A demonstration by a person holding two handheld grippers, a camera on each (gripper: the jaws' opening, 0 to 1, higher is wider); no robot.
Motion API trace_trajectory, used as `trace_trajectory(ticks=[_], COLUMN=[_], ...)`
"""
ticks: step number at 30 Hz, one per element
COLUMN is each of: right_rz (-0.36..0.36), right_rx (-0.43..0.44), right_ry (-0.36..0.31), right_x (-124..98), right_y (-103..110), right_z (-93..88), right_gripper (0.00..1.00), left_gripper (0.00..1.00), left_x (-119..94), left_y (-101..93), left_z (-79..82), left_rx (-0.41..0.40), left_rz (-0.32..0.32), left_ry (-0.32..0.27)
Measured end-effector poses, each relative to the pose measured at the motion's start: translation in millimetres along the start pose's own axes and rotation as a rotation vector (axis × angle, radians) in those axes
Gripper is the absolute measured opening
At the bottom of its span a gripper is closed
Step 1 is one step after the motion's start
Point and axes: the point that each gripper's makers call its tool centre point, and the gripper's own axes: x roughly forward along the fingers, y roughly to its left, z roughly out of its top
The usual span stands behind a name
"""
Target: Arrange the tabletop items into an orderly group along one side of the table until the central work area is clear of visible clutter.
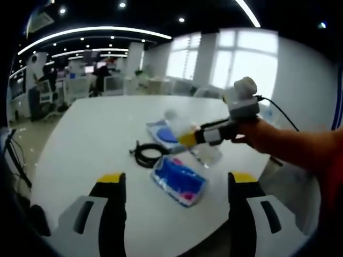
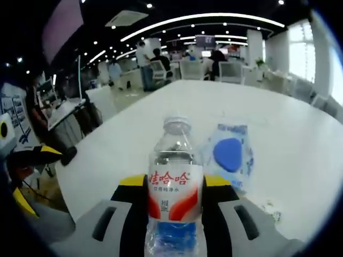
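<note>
Nearby, cable between two packets.

Left gripper view looks across the table from farther back; right gripper view hovers close above it.

Far right in the left gripper view, tall bright windows. Overhead, curved ceiling light strips and a ceiling vent. At the far end, white office chairs and desks, with people standing among them.
</note>
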Motion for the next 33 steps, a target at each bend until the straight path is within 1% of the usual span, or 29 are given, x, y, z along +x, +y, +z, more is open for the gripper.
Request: trace_trajectory(ticks=[5,8,11,14,15,19,22,25,26,30,33], right_rz=[0.013,0.026,0.056,0.070,0.081,0.112,0.132,0.138,0.139,0.145,0.154], right_rx=[-0.028,-0.050,-0.088,-0.120,-0.134,-0.142,-0.160,-0.174,-0.174,-0.185,-0.189], right_ry=[-0.052,-0.109,-0.169,-0.195,-0.213,-0.241,-0.268,-0.289,-0.294,-0.320,-0.343], right_x=[-3,-7,-11,-14,-16,-20,-24,-27,-28,-33,-36], right_y=[9,16,26,34,39,51,61,67,68,76,81], right_z=[10.4,20.7,32.4,39.4,43.3,51.7,58.1,63.5,64.8,71.4,76.7], right_gripper=[0.37,0.37,0.37,0.37,0.37,0.37,0.37,0.37,0.37,0.38,0.38], left_gripper=[0.75,0.74,0.74,0.74,0.74,0.74,0.74,0.74,0.74,0.73,0.72], left_x=[1,0,-1,-3,-4,-7,-6,-4,-3,2,7], left_y=[0.2,-1.3,2.7,5.7,6.6,12.3,20.0,24.1,23.0,17.5,13.9], left_z=[1.5,5.9,12.6,24.3,31.3,52.8,69.8,81.6,88.3,106.4,116.4], left_rx=[-0.003,0.003,-0.004,-0.029,-0.032,-0.018,-0.038,-0.044,-0.058,-0.128,-0.138], left_rz=[0.003,-0.003,-0.002,-0.013,-0.018,-0.019,-0.035,-0.046,-0.068,-0.137,-0.170], left_ry=[-0.003,-0.010,-0.022,-0.046,-0.060,-0.096,-0.126,-0.142,-0.156,-0.197,-0.212])
